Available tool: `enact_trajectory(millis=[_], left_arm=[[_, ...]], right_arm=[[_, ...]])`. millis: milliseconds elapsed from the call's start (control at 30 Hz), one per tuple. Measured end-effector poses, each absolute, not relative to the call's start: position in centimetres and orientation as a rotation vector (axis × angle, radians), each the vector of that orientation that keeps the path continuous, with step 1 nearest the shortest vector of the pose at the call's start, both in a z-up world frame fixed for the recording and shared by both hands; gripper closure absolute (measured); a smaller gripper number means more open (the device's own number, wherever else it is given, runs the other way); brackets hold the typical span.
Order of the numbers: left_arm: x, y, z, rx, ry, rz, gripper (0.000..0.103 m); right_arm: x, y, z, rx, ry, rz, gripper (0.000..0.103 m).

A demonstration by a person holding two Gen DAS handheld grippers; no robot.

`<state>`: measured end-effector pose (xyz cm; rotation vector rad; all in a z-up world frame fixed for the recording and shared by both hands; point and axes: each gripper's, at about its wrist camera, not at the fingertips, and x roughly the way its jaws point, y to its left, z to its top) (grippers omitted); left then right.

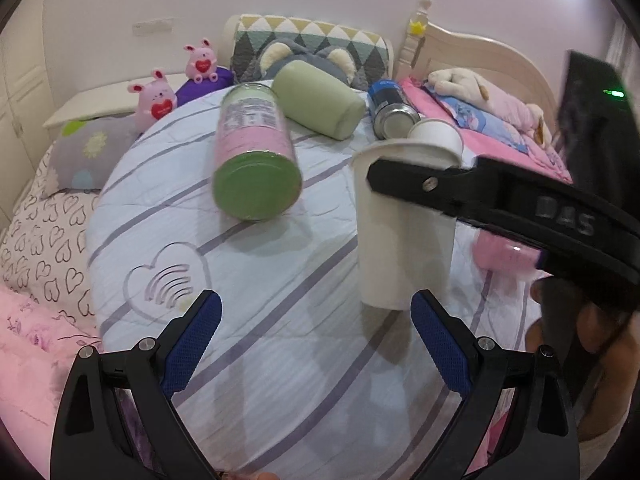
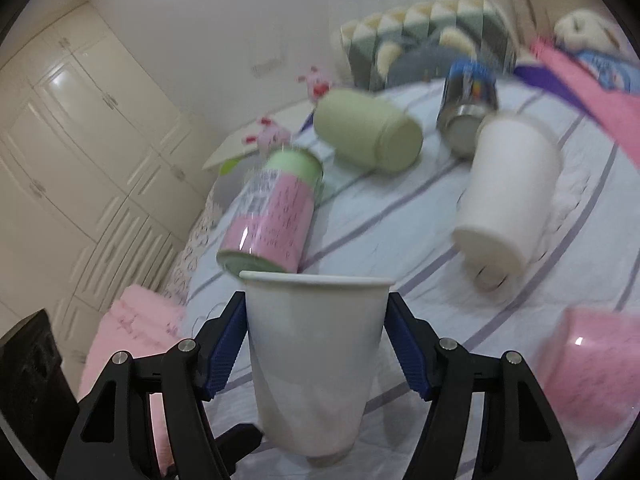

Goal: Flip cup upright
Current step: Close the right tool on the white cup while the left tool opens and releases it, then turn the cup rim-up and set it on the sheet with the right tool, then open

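A white paper cup (image 2: 316, 360) stands upright, mouth up, between the blue pads of my right gripper (image 2: 316, 344), which is shut on it just above the bedspread. In the left wrist view the same cup (image 1: 404, 240) stands at centre right with the right gripper's black finger (image 1: 460, 184) across its rim. A second white cup (image 2: 508, 200) lies on its side beyond, its rim showing behind the held cup in the left view (image 1: 436, 134). My left gripper (image 1: 316, 340) is open and empty, just in front and left of the held cup.
On the striped bedspread (image 1: 260, 360) lie a pink-and-green can (image 1: 254, 156), a green cylinder (image 1: 320, 100) and a blue can (image 1: 390, 108). A pink box (image 2: 596, 368) sits at right. Pillows and plush toys (image 1: 156, 98) line the bed's far side.
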<state>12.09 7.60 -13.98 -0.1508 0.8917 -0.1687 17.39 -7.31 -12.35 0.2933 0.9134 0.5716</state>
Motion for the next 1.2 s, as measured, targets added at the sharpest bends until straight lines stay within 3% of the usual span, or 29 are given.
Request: enact_trajectory(millis=[467,533,667,1200], left_arm=[[13.5,6.4,-16.1,-0.162,0.944,-0.108,0.006],[12.9,6.5,-16.1,-0.153,0.936,-0.106,0.006],[11.8,6.5,-15.7,-0.131,0.918,-0.091,0.006],[5.8,4.4,-9.0,-0.071,0.702,-0.029,0.004]], right_arm=[[14.1,-7.4,-11.6,0.036,0.667,0.494,0.032],[13.6,-7.6,-11.6,0.034,0.66,0.492,0.023],[12.7,-8.1,-11.2,0.047,0.646,0.484,0.021],[5.4,-12.0,-5.8,-0.025,0.466,0.404,0.02]])
